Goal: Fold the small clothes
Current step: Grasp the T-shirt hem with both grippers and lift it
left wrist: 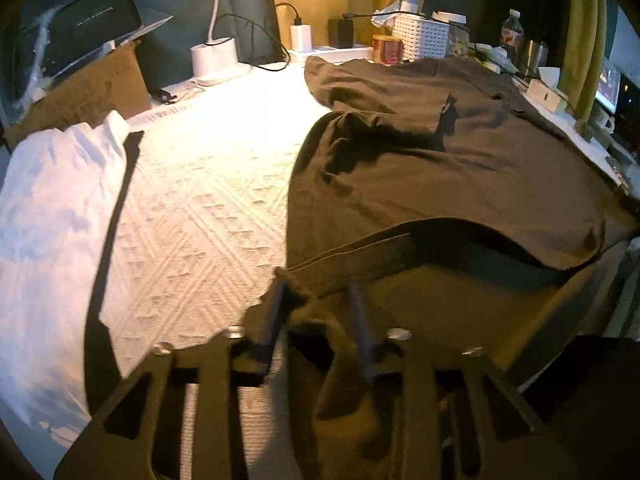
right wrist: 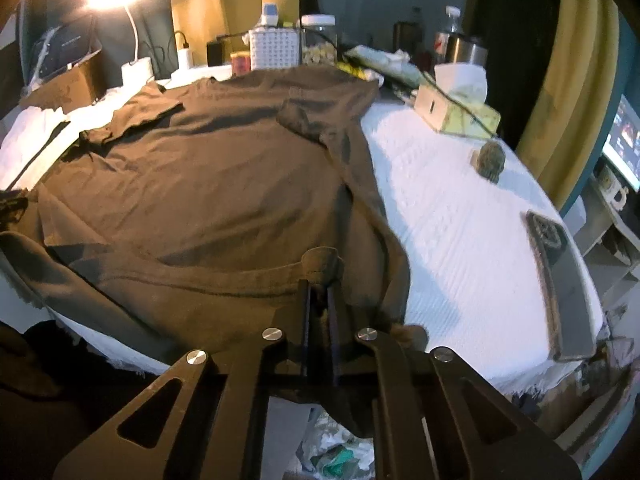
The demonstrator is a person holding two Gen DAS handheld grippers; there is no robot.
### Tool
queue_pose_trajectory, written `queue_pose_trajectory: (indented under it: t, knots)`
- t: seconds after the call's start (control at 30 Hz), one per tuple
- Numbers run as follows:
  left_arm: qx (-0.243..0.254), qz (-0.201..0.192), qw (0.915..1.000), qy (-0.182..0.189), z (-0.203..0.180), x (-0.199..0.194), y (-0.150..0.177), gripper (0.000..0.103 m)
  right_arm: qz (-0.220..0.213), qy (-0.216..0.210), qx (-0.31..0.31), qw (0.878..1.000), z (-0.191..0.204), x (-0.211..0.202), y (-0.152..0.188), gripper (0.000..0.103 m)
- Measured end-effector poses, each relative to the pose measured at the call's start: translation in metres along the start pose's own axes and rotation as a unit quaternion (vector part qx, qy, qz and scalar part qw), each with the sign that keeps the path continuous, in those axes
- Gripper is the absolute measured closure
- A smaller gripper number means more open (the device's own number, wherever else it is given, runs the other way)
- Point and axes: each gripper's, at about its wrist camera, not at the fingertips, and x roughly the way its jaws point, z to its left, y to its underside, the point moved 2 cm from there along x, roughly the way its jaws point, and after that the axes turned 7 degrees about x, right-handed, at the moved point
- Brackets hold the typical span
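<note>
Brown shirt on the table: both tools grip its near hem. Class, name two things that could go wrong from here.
1. The left tool pinches only a bunched corner of the brown shirt, so the cloth might slip out when lifted.
2. The far edge of the shirt lies against a red tin and a white basket; carrying the hem that way could knock them over.

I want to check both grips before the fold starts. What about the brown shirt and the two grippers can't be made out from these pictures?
- Left wrist view: the left gripper has brown shirt bunched between its fingers; blur hides whether they pinch one layer or several.
- Right wrist view: the right gripper is shut on the hem; the fingers cover the fabric inside.
- Right wrist view: the shirt's near edge drops behind the gripper body.
</note>
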Motion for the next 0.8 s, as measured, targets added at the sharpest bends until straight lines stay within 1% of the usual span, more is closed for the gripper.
queue_pose_trajectory:
  t: [0.03,0.07,0.1,0.13,0.33,0.5,0.67,0.8]
  knots:
    - [-0.005,-0.003,1.0,0.001,0.002,-0.002,0.0,0.092,-0.003,0.0,-0.001,1.0,0.0,-0.002,-0.001,0.095]
    - [-0.008,-0.005,0.9999,0.002,0.004,-0.004,0.001,0.096,-0.006,0.001,-0.002,1.0,0.0,-0.004,-0.004,0.095]
    - [-0.011,-0.01,0.9999,0.002,0.006,-0.007,0.001,0.096,-0.012,0.003,-0.002,1.0,0.0,-0.007,-0.007,0.095]
    - [-0.013,-0.016,0.9998,-0.001,0.006,-0.01,0.001,0.099,-0.017,0.003,0.0,1.0,0.0,-0.01,-0.01,0.095]
    - [-0.022,-0.057,0.9981,-0.003,0.006,-0.033,-0.005,0.1,-0.047,0.002,-0.005,0.999,0.002,-0.026,-0.029,0.095]
    - [-0.037,-0.082,0.9959,-0.009,0.011,-0.05,-0.011,0.1,-0.072,0.002,-0.004,0.997,0.001,-0.037,-0.043,0.095]
    - [-0.048,-0.094,0.9943,-0.02,0.017,-0.057,-0.014,0.1,-0.095,0.003,0.007,0.995,-0.006,-0.047,-0.055,0.095]
    - [-0.051,-0.095,0.9939,-0.024,0.018,-0.059,-0.016,0.1,-0.108,0.005,0.016,0.994,-0.012,-0.05,-0.063,0.095]
